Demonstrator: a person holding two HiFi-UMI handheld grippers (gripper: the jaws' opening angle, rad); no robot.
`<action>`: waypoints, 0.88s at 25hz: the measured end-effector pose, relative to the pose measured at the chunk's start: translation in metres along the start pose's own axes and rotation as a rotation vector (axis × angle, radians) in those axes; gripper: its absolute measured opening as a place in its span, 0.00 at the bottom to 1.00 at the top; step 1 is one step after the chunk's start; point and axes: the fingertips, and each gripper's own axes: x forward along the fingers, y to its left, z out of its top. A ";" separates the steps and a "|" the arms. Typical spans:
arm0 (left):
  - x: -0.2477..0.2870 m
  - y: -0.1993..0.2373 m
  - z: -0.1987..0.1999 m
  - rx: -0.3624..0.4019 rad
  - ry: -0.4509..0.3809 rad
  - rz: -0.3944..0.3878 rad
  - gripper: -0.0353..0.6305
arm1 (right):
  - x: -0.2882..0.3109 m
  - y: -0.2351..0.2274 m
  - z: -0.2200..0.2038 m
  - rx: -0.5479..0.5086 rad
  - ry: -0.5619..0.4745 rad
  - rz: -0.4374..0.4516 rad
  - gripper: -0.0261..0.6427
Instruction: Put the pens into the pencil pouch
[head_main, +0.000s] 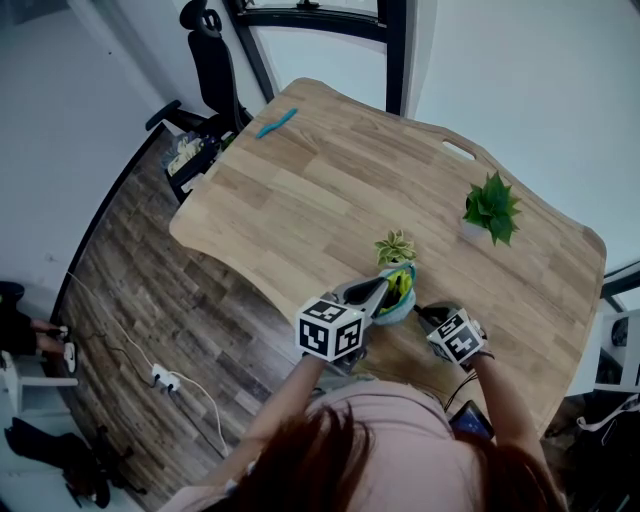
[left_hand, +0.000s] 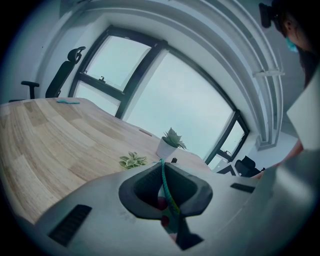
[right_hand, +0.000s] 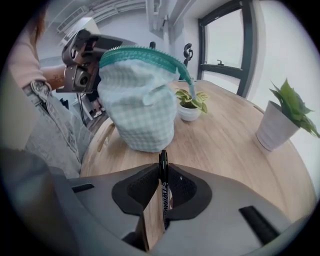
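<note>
A pale green checked pencil pouch (right_hand: 140, 110) with a teal zipper rim hangs upright over the table's near edge. My left gripper (head_main: 383, 287) is shut on that rim, and the teal zipper edge (left_hand: 164, 182) runs between its jaws. In the head view the pouch (head_main: 398, 303) is open at the top with yellow and green things inside. My right gripper (head_main: 422, 314) is just to the right of the pouch. Its jaws are shut on a black pen (right_hand: 163, 185) that stands on end and points toward the pouch. The left gripper (right_hand: 82, 60) also shows at the pouch's upper left.
A small leafy plant (head_main: 395, 247) stands right behind the pouch, and a taller green plant in a white pot (head_main: 490, 208) further right. A teal object (head_main: 276, 123) lies at the wooden table's (head_main: 300, 200) far corner. An office chair (head_main: 210, 70) stands beyond.
</note>
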 end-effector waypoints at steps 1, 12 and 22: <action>0.000 0.000 0.000 0.000 0.000 -0.001 0.07 | -0.003 -0.003 0.004 0.030 -0.026 -0.011 0.12; 0.001 0.000 0.001 0.002 -0.001 -0.008 0.07 | -0.041 -0.030 0.043 0.343 -0.307 -0.081 0.12; 0.003 -0.001 0.003 0.005 -0.007 -0.012 0.07 | -0.096 -0.052 0.077 0.615 -0.607 -0.071 0.11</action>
